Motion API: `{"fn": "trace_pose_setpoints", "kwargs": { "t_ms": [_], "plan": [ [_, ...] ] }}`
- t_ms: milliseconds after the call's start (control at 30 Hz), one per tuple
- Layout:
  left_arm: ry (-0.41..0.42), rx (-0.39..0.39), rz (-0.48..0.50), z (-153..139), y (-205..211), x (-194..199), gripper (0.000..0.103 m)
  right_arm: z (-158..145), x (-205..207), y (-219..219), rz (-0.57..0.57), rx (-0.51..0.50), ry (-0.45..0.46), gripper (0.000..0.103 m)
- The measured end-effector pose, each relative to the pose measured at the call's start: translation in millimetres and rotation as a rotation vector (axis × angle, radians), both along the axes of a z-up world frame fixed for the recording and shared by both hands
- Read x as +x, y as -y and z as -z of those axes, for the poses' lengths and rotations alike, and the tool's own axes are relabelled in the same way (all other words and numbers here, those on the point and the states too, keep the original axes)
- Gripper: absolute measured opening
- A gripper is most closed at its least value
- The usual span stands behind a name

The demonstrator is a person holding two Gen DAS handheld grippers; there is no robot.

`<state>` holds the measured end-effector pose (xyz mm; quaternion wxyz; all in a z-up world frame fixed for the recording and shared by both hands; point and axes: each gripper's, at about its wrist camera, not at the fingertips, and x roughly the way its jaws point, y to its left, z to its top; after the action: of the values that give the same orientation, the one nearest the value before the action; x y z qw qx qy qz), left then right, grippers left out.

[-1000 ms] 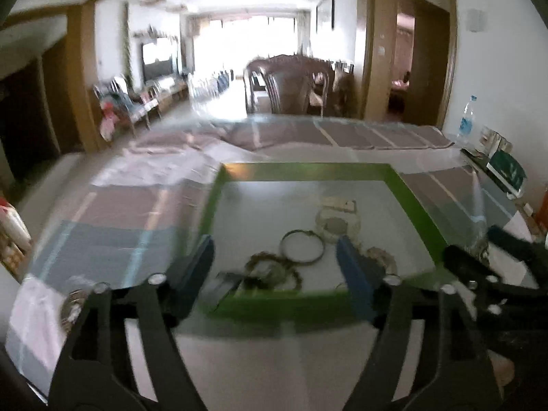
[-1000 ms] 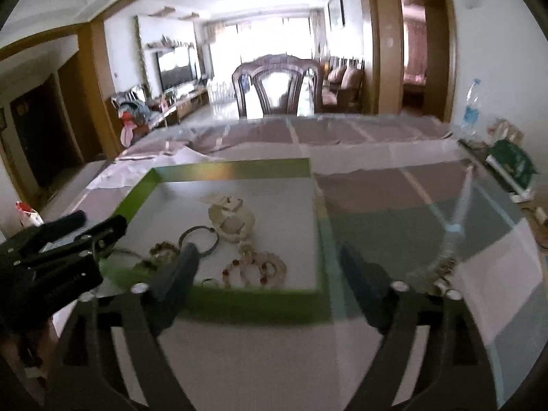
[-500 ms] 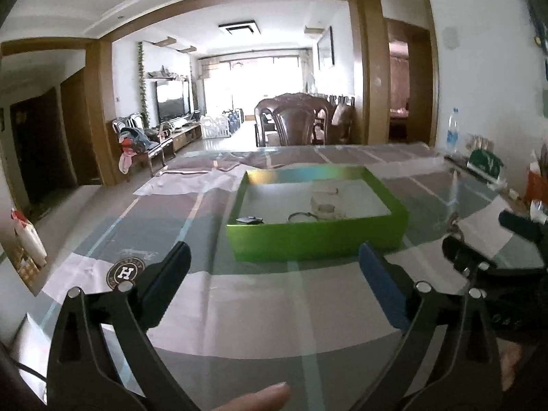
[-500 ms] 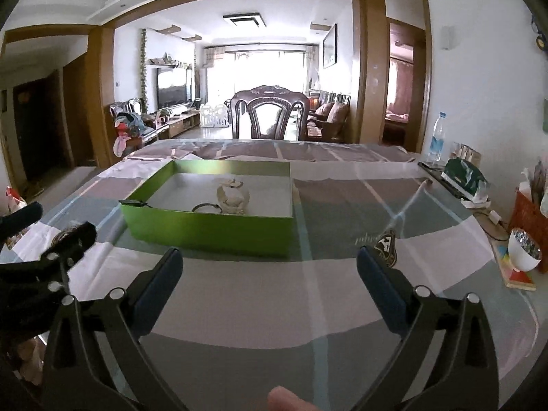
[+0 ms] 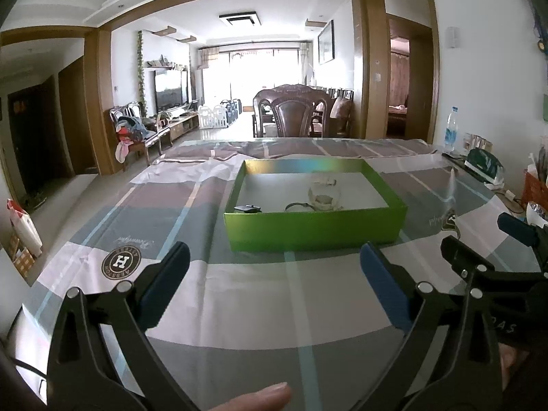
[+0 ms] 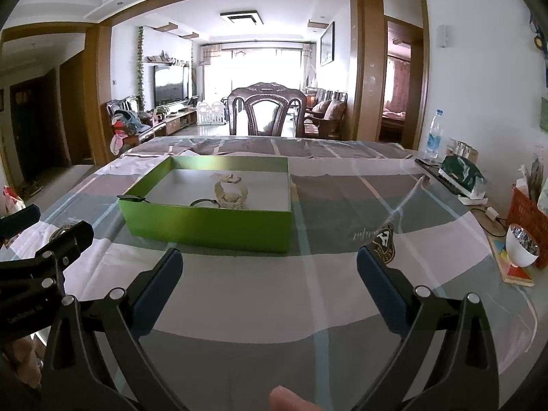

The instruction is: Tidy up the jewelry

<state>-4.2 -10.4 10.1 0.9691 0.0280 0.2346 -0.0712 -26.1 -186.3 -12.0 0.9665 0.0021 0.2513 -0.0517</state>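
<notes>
A green box (image 5: 315,227) (image 6: 209,226) sits on the checked tablecloth ahead of both grippers. Inside lie a pale beaded bracelet (image 5: 322,197) (image 6: 231,191), a dark ring-shaped bangle (image 5: 299,206) (image 6: 203,202) and a small black item (image 5: 247,209) (image 6: 130,198) at the near left corner. The box's front wall hides the jewelry nearest to me. My left gripper (image 5: 272,263) hovers open over the cloth short of the box, nothing between its fingers. My right gripper (image 6: 269,263) is open too, in front of the box's right end, also with nothing in it.
A dark wooden chair (image 6: 267,109) stands at the table's far side. Along the right edge are a water bottle (image 6: 433,138), a green pack (image 6: 462,174), a red basket (image 6: 527,212) and a white bowl (image 6: 520,245) on a coloured mat. A fingertip (image 5: 257,399) shows at the bottom.
Both grippers have pulled back from over the box to the cloth in front of it, and their jaws have spread wider. Over the last half second nothing moved.
</notes>
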Motion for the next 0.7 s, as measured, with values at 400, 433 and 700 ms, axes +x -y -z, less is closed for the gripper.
{"fn": "trace_pose_setpoints", "kwargs": {
  "t_ms": [400,433,700],
  "plan": [
    [-0.005,0.008,-0.007,2.8,-3.7,-1.0,0.099,0.5,0.0,-0.3,0.0,-0.001,-0.002,0.099],
    [-0.005,0.007,-0.006,2.8,-3.6,-1.2,0.099,0.3,-0.1,-0.4,0.0,-0.001,-0.001,0.099],
    [-0.005,0.008,-0.006,2.6,-3.3,-1.2,0.099,1.1,-0.7,-0.8,0.001,-0.002,-0.002,0.099]
  ]
}}
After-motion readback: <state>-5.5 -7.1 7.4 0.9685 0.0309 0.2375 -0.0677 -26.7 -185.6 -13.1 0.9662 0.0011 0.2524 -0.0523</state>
